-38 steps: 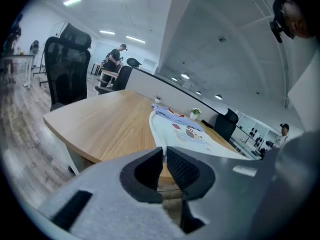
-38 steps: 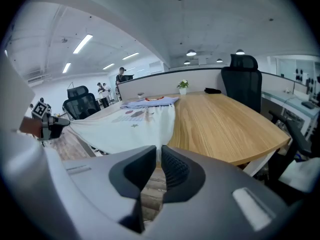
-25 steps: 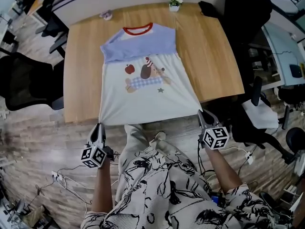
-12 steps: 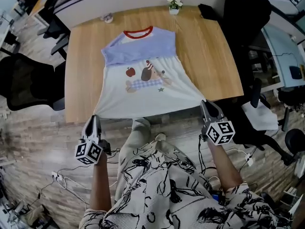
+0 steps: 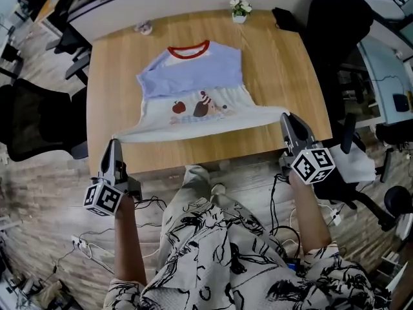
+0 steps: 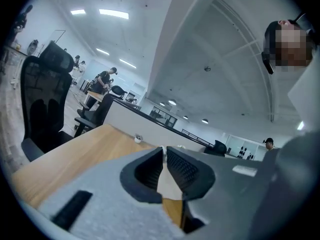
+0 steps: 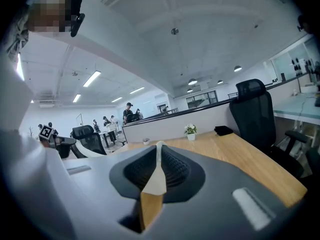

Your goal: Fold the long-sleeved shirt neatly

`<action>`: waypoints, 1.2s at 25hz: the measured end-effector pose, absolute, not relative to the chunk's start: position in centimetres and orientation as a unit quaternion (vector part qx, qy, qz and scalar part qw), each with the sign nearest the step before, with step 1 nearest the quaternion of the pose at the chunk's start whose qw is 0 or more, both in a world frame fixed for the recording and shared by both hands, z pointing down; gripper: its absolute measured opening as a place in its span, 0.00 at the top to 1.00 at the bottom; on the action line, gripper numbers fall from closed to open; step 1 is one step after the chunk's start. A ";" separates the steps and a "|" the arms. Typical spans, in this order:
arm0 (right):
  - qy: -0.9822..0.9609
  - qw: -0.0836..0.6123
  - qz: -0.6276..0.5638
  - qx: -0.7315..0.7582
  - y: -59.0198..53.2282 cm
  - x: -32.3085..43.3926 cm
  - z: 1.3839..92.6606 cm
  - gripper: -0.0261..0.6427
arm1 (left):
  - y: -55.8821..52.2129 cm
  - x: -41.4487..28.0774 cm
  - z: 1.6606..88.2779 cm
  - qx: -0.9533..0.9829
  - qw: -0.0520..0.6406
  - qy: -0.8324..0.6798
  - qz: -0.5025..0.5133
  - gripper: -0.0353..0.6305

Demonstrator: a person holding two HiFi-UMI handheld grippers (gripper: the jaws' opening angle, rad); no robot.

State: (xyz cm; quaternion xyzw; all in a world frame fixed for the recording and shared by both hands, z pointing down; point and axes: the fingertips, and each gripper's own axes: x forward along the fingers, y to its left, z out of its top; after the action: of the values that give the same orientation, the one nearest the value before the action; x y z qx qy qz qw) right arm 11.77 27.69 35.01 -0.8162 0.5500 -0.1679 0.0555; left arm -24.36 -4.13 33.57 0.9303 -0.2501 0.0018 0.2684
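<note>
You have one white-and-lavender cloth shirt with a red collar (image 5: 193, 76). Its shoulders lie on the one wooden table (image 5: 284, 63), while your left gripper (image 5: 113, 144) and right gripper (image 5: 286, 117) each clamp one raised hem corner.

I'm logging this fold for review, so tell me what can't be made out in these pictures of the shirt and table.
Sleeves of the shirt: head view shows none; perhaps tucked beneath.
Gripper views: left hand-held gripper and right hand-held gripper block all but a pinched cloth sliver.
Small object and dark item at the table's far edge, head view: too small to identify.
</note>
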 end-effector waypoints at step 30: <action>0.541 0.009 -0.193 -0.819 5.5 30.0 34.7 0.90 | -26.2 -5.9 35.7 0.945 0.189 -0.246 0.103 0.90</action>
State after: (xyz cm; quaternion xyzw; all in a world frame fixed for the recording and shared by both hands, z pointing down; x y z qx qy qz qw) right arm 29.97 5.51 34.71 -0.8186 0.5411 -0.1926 0.0092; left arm -5.85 -26.20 35.69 0.9451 -0.2458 0.1034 0.1888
